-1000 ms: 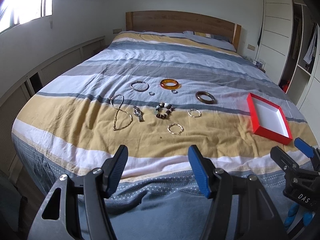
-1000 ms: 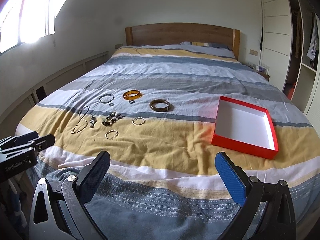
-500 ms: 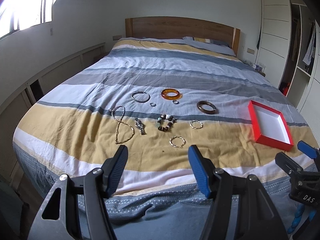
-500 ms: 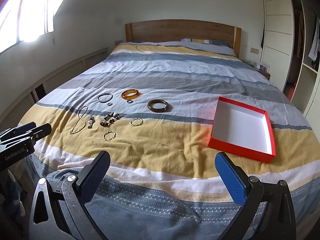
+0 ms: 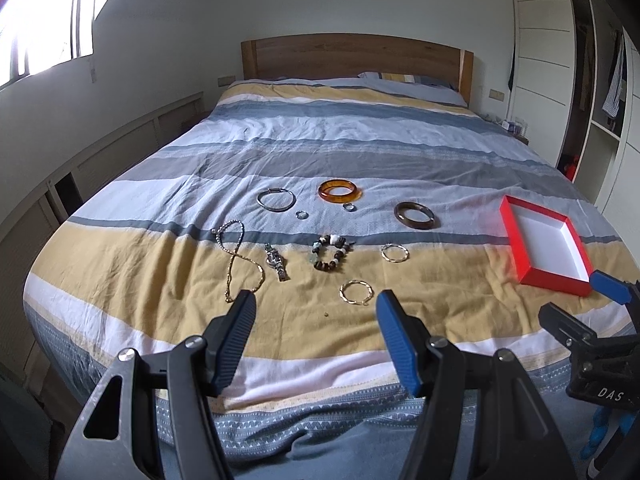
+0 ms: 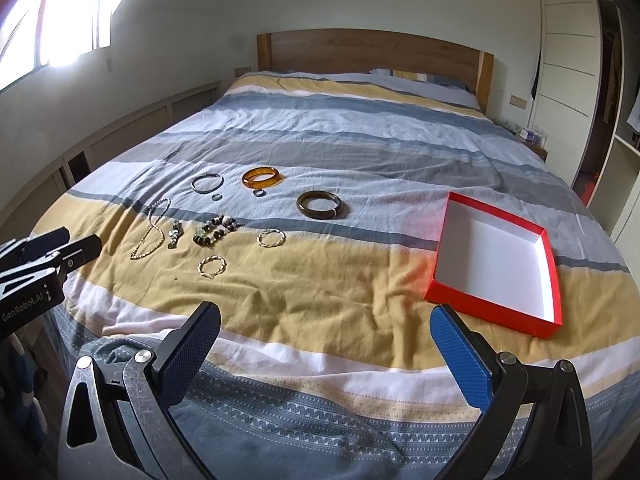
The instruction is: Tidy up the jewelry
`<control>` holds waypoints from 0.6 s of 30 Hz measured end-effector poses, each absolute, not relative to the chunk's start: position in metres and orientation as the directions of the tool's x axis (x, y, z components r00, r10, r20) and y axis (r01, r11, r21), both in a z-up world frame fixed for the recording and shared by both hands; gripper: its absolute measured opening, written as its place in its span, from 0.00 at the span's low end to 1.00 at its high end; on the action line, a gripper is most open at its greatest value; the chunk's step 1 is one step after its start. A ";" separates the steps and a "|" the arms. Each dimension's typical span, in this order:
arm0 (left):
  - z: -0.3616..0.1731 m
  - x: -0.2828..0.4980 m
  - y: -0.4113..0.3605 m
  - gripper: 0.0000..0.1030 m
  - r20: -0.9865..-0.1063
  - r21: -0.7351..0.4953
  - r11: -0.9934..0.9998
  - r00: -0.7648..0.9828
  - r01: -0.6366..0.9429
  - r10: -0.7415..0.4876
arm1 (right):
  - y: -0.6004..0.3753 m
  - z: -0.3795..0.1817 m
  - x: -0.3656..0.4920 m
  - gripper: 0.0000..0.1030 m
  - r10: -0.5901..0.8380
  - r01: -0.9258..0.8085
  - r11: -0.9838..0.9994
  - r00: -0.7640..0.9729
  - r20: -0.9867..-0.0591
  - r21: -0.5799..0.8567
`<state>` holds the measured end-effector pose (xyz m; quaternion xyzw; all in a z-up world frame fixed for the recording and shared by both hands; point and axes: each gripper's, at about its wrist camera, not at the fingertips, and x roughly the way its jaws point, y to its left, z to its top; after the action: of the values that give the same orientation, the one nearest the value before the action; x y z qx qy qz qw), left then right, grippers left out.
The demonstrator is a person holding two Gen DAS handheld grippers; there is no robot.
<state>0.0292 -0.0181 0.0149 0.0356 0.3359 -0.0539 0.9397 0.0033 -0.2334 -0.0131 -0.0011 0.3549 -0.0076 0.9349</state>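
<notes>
Glossy amber bangle [image 5: 340, 191] (round) on striped bedspread [image 5: 320, 152]

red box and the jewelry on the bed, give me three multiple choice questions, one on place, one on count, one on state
1. Where does the red box lie relative to the jewelry?
A. to its right
B. to its left
C. on the pillow

2. How many small finger rings lie by the amber bangle?
A. none
B. two
C. five

3. What state is the red box in?
A. lidded
B. full of bracelets
C. open and empty

Answers: 1 A, the box sits right of the pieces in both views. 2 B, one ring and another ring lie beside it. 3 C, only its bare white inside shows.
</notes>
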 end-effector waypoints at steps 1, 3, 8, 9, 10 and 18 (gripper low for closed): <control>0.014 0.031 -0.018 0.59 -0.634 0.032 0.992 0.769 0.126 -0.077 | -0.233 -0.014 0.005 1.00 -0.011 0.007 1.000 0.745 -0.666 -0.009; 0.011 0.034 -0.019 0.59 -0.637 0.039 0.992 0.767 0.124 -0.071 | -0.232 -0.016 0.008 1.00 0.002 -0.007 1.000 0.743 -0.670 -0.004; -0.001 0.047 -0.013 0.59 -0.665 0.029 0.993 0.744 0.111 -0.063 | -0.229 -0.022 0.018 1.00 0.030 -0.039 0.999 0.729 -0.684 0.003; -0.005 0.050 -0.008 0.59 -0.669 0.026 0.995 0.741 0.097 -0.055 | -0.228 -0.024 0.021 0.99 0.042 -0.048 0.999 0.723 -0.690 0.010; -0.007 0.052 -0.005 0.59 -0.671 0.025 0.996 0.740 0.087 -0.047 | -0.228 -0.026 0.024 0.99 0.052 -0.058 0.998 0.716 -0.696 0.015; -0.028 0.081 0.037 0.59 -0.712 -0.016 1.000 0.702 -0.002 -0.010 | -0.221 -0.041 0.054 0.78 0.172 -0.152 0.984 0.662 -0.729 0.094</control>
<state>0.0813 0.0372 -0.0284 -0.0078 0.3857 -0.0023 0.9226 0.0540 -0.2213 -0.0408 0.0124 0.4014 0.0889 0.9115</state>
